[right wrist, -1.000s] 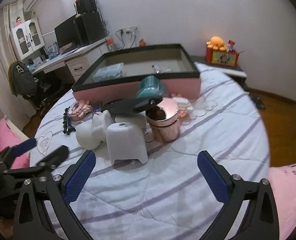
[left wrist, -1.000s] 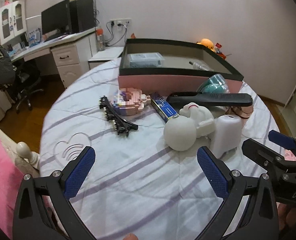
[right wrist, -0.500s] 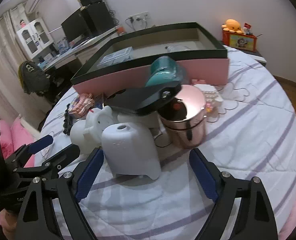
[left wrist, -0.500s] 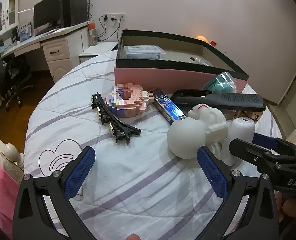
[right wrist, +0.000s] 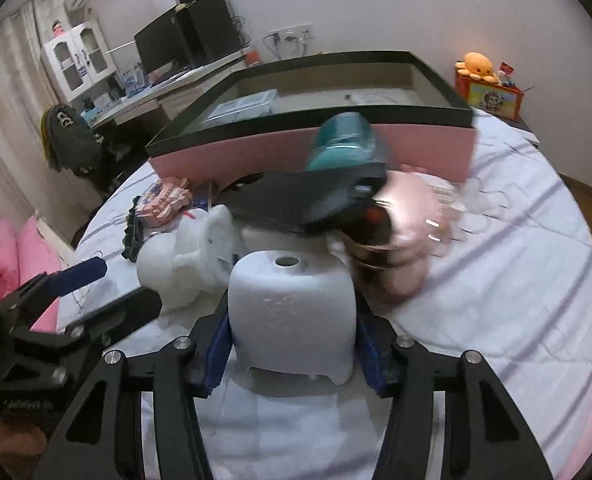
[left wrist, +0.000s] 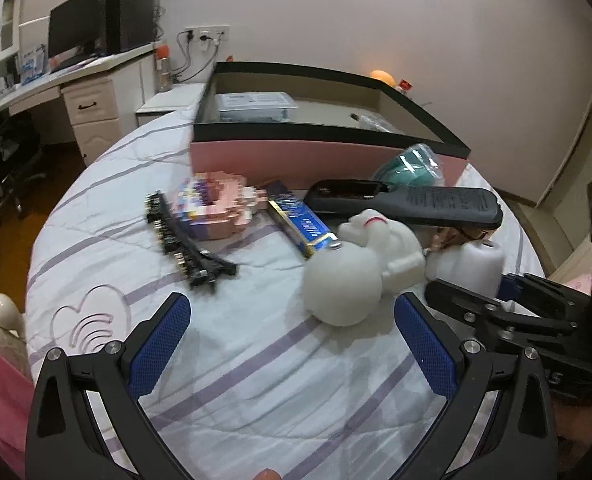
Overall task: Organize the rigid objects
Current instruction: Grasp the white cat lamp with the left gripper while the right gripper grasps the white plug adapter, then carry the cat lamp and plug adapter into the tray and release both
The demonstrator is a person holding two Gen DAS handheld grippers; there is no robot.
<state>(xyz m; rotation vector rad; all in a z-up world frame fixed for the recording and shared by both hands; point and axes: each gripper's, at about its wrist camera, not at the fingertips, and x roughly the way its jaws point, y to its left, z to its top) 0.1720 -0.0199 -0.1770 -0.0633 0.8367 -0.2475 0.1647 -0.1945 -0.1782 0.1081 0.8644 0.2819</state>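
White wall (left wrist: 376, 20), desk (left wrist: 56, 76) (monitor atop), wood floor (left wrist: 0, 248)

Both tools share one build: the left gripper (left wrist: 292, 344) and the right gripper (right wrist: 294, 350) have matte black skeletal arms with triangular cut-outs, silver round-headed screws at the joints, and blue cross-hatched pads (left wrist: 158, 346) lining the fingers. Faint pale lettering marks the black body.

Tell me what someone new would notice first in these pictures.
Front and centre, the right gripper has just closed its blue pads on a white stool-shaped object. Behind it a clutter of objects lies before a pink box with a black rim. The left gripper hangs open above the striped bedsheet.
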